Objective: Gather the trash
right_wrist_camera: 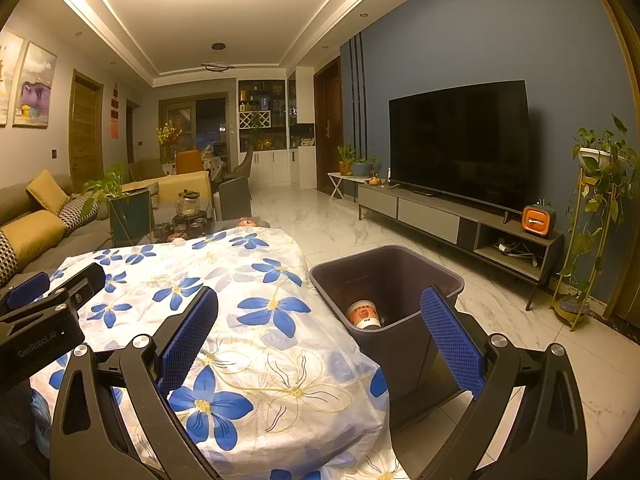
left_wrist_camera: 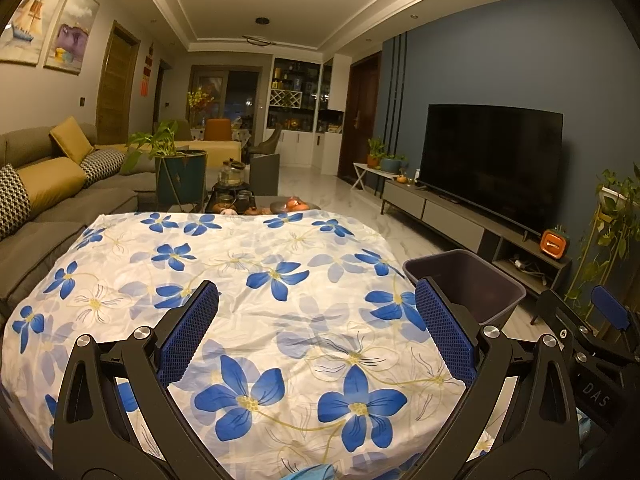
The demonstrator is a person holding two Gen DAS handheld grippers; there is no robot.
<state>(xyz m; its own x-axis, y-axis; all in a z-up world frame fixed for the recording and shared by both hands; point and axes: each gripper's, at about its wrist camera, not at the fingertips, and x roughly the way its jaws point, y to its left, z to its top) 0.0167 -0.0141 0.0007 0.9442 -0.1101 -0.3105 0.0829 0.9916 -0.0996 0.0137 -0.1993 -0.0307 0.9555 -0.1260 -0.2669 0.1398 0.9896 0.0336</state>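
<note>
- Left gripper (left_wrist_camera: 316,332): fingers spread wide, nothing between them, hovering above the worktop (left_wrist_camera: 224,292) with its blue-flower cloth.
- Right gripper (right_wrist_camera: 320,344): fingers likewise released and bare, held over the worktop's right edge and the bin.
- One dark trash bin (right_wrist_camera: 436,270) on the floor, just beside the worktop's right side.
- One paper cup (right_wrist_camera: 363,314) lies inside the bin; one dark item beside it, too dim to name.
- No loose trash visible on the cloth.
- Judgement: collection is near done or between pickups; the next move calls for scanning for leftover trash.

Cup (right_wrist_camera: 363,314) label unreadable; bin (right_wrist_camera: 400,268) bottom hidden.
</note>
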